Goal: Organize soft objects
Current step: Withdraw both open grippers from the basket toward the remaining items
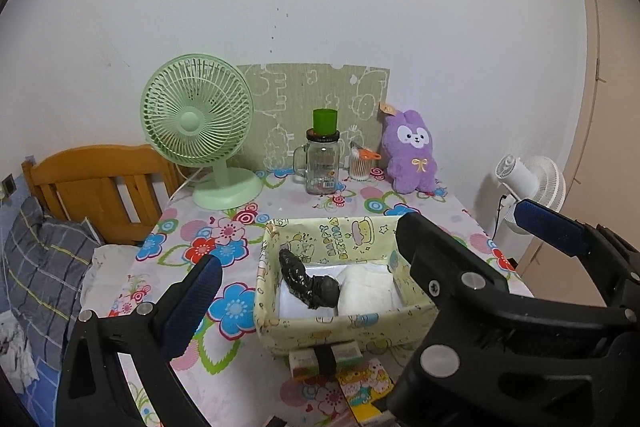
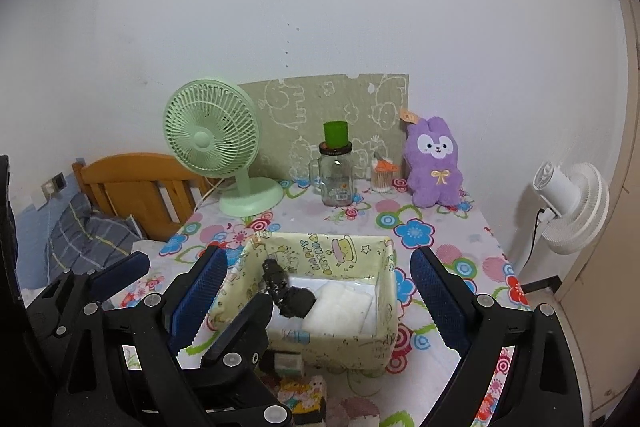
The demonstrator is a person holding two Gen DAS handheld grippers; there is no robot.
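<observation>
Two views in and seeing pretty much the same setup. Looking down at a pale yellow box with birthday doodles, sitting at the near middle of a floral table.

Spotting the black roll inside it, in the left half, lying on the white bottom. Reading its long axis as running diagonally: thin end pointing far-left toward the box's back corner and tipped up a bit, fat end pointing near-right and touching the folded white cloth filling the right half.

Seeing the right gripper hovering at the near side of the box, jaws wide apart and gripping nothing, blue pads lining up on either side of the box in its own view. Seeing the left gripper just beside it on the left, jaws also apart and empty, with one finger of the right one poking in between them.

Also noticing the purple plush bunny way over at the far right of the table, sitting upright, facing near, backing onto a green doodle board.

Skimming past a mint fan far left, a glass jar mug with a green cup on its lid, and a cotton swab tub between jar and bunny. Not managing to tell what the small packs just in front of the box are.
</observation>
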